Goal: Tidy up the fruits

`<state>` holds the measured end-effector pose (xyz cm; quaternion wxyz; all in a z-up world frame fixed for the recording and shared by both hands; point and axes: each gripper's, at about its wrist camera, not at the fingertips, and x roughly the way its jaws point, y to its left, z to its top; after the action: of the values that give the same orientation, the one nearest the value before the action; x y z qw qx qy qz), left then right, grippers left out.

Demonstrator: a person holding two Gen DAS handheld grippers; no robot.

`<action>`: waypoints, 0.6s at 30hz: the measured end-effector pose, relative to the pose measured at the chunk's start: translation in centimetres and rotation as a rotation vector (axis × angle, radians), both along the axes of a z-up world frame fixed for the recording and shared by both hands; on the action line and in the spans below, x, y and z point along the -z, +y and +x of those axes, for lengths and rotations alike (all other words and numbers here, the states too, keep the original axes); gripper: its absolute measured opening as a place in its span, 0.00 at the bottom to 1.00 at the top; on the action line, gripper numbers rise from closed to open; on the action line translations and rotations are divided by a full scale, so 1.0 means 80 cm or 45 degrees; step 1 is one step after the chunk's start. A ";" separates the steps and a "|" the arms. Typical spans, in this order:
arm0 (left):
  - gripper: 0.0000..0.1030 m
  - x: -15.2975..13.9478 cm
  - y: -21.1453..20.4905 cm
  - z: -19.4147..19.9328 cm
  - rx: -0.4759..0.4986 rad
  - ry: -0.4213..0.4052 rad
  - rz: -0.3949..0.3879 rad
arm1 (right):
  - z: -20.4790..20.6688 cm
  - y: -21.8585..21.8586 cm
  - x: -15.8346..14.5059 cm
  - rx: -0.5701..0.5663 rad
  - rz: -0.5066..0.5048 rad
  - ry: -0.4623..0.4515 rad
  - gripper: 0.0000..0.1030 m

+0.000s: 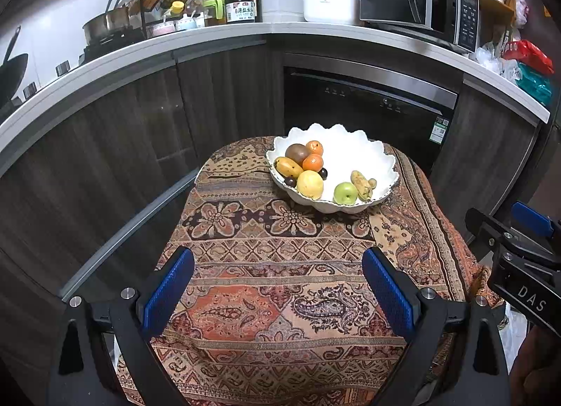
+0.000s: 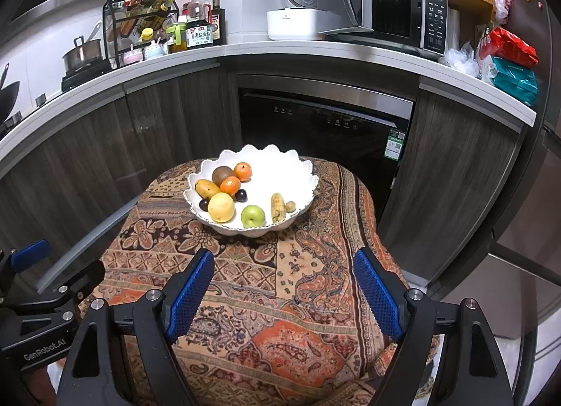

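Observation:
A white scalloped bowl (image 1: 364,160) (image 2: 280,174) stands at the far end of a small table under a patterned cloth (image 1: 287,286) (image 2: 280,318). Inside it lie a kiwi (image 1: 296,153), two oranges (image 1: 312,162), a mango (image 1: 287,167), a yellow round fruit (image 1: 310,184) (image 2: 221,207), dark plums, a green apple (image 1: 345,193) (image 2: 252,215) and a pale oblong fruit (image 1: 362,185) (image 2: 277,207). My left gripper (image 1: 277,286) hovers open over the near cloth, nothing between its blue pads. My right gripper (image 2: 283,292) is likewise open and holds nothing, short of the bowl.
Behind the table run dark cabinets and a built-in dishwasher (image 2: 326,125). The white counter above carries a spice rack (image 2: 140,20), bottles, a rice cooker (image 2: 298,16), a microwave (image 2: 396,16) and bags (image 2: 512,65). The other gripper shows at each view's side edge (image 1: 519,258).

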<state>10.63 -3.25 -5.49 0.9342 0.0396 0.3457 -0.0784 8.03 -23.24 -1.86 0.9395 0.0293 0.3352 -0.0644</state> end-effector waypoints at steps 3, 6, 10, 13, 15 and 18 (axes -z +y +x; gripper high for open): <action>0.95 -0.001 0.000 0.000 0.000 -0.005 0.004 | 0.000 0.000 0.000 0.000 0.000 -0.001 0.80; 0.95 -0.001 0.000 0.000 0.002 -0.003 0.004 | 0.000 0.000 0.000 0.000 0.002 0.001 0.80; 0.95 -0.001 0.000 0.000 0.002 -0.001 0.004 | 0.000 -0.001 0.000 0.000 0.000 -0.001 0.80; 0.95 -0.002 0.001 0.001 0.005 -0.002 0.000 | 0.000 -0.001 0.000 -0.003 0.002 0.000 0.80; 0.95 -0.003 0.002 0.001 0.006 -0.005 -0.001 | 0.000 -0.002 0.000 -0.001 0.002 -0.001 0.80; 0.95 -0.002 0.003 0.001 0.010 -0.002 -0.004 | 0.000 -0.002 0.000 -0.001 0.001 -0.002 0.82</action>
<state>10.70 -3.02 -5.29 0.9343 0.0394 0.3446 -0.0826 8.00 -23.38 -1.83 0.9397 0.0297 0.3345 -0.0639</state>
